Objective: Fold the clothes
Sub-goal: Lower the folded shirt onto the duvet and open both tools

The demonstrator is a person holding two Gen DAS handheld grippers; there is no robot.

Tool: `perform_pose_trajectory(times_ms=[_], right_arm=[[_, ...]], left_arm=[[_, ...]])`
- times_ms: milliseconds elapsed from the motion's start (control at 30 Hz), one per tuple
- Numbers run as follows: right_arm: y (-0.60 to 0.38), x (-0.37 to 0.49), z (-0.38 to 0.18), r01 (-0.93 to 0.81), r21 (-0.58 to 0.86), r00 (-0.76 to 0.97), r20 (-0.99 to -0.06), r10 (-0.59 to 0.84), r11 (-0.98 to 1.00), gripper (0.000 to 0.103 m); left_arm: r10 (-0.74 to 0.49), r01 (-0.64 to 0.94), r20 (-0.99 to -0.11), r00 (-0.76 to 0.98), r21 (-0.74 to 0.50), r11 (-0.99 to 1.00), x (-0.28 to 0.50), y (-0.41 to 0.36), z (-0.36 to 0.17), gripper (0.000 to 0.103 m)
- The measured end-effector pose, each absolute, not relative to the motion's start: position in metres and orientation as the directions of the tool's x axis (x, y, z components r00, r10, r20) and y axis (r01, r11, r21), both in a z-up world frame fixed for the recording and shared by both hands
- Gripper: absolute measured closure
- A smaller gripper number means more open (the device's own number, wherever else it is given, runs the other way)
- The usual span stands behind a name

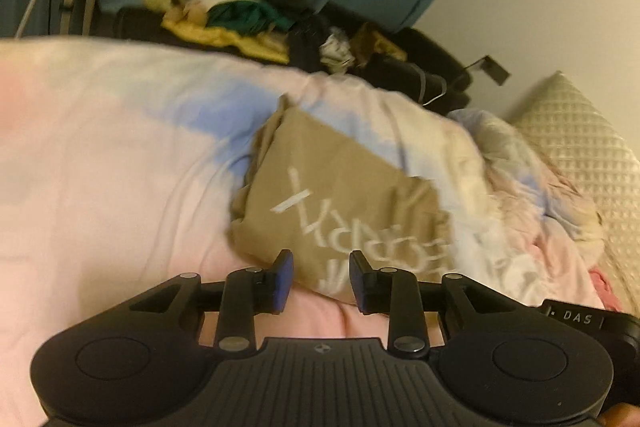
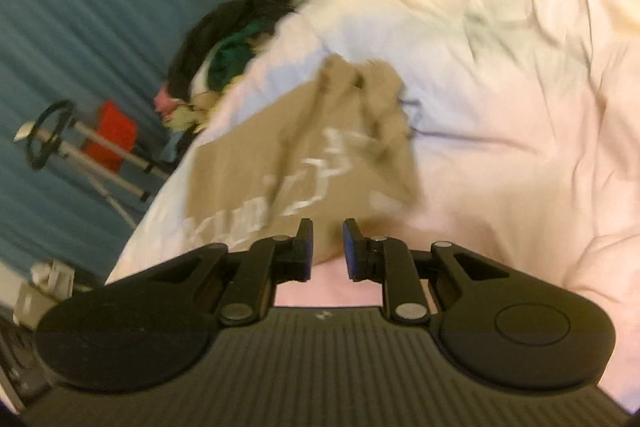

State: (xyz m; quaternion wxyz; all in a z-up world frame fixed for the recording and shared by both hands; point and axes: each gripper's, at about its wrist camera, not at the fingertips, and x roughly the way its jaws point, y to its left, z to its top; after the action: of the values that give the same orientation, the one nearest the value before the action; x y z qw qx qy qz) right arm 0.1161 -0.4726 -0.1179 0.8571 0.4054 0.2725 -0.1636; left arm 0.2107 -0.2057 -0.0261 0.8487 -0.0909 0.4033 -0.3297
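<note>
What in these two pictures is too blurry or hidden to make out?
- White lettering on the tan garment: motion blur in both views, and the left hand-held gripper covers its lower end.
- Clothes pile beyond the bed: blurred, individual items unclear; in the right view the duvet hides most of it.
- Garment type: folded and bunched, so sleeves or legs cannot be told.
- Right hand-held gripper: open, holding nothing.
</note>
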Motion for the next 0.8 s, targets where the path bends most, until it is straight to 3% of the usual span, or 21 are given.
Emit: perform_pose_trajectory(times_ms=[233, 300, 333, 367, 433, 533, 800], right_arm=[[-0.433, 0.063, -0.043, 0.411, 0.518, 0.851, -0.514, -0.111, 0.750, 0.082], [-0.420, 0.046, -0.028, 0.388, 0.487, 0.864, -0.488, -0.124, 0.783, 0.072], [-0.413, 0.039, -0.021, 0.373, 0.468, 0.872, -0.471, -0.131, 0.801, 0.052], [-0.405, 0.031, -0.014, 0.358, 0.442, 0.884, -0.445, -0.145, 0.823, 0.028], [-0.389, 0.011, -0.003, 0.334, 0.380, 0.906, -0.383, -0.182, 0.863, 0.012], [-0.367, -0.011, 0.007, 0.300, 0.310, 0.923, -0.333, -0.193, 0.902, 0.014], [-0.332, -0.048, -0.001, 0.281, 0.283, 0.938, -0.283, -0.200, 0.917, 0.014]], left_arm=[[-0.647, 0.576, -0.565, 0.512, -0.333, 0.746, 0.131, -0.180, 0.053, 0.060], [-0.656, 0.602, -0.538, 0.530, -0.306, 0.737, 0.106, -0.169, 0.074, 0.038], [-0.657, 0.613, -0.522, 0.544, -0.287, 0.736, 0.094, -0.164, 0.083, 0.031], [-0.657, 0.622, -0.508, 0.558, -0.269, 0.736, 0.081, -0.159, 0.091, 0.016], [-0.662, 0.635, -0.478, 0.576, -0.249, 0.732, 0.058, -0.148, 0.105, 0.004], [-0.676, 0.650, -0.439, 0.591, -0.237, 0.722, 0.026, -0.130, 0.118, 0.000], [-0.631, 0.643, -0.389, 0.671, -0.119, 0.757, -0.034, -0.092, 0.106, 0.000]])
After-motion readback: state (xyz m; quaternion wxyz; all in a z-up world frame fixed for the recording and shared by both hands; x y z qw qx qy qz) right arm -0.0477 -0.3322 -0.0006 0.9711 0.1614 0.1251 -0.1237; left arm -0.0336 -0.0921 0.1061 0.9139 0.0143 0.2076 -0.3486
